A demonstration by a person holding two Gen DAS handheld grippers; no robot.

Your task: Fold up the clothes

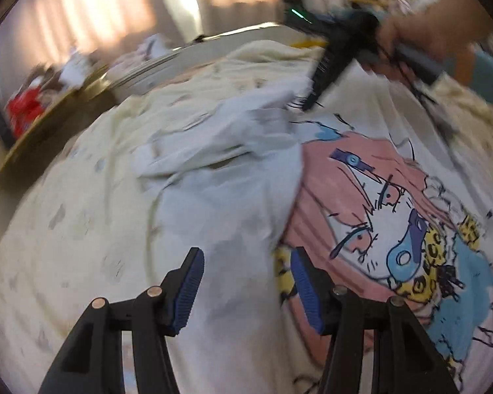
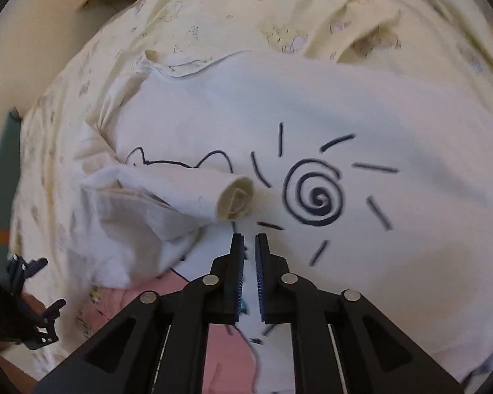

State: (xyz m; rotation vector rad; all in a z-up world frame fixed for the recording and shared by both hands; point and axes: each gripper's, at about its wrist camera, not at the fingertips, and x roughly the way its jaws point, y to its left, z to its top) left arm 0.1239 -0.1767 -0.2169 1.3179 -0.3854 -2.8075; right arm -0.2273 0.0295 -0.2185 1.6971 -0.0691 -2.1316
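Spread flat on the bed sheet [image 2: 213,10], a T-shirt [image 2: 378,124] with its printed side up, one sleeve [image 2: 167,197] folded in over the print and lying to the left of the right hand-held gripper [image 2: 249,239], which hovers just above the cloth with a narrow gap between its pads. Seen from the left hand-held gripper [image 1: 246,256], poised over the shirt's lower part, with the folded-over cloth ahead and left, the print to the right. Beyond the bed, at far left, a low shelf [image 1: 49,115] with clutter on it.
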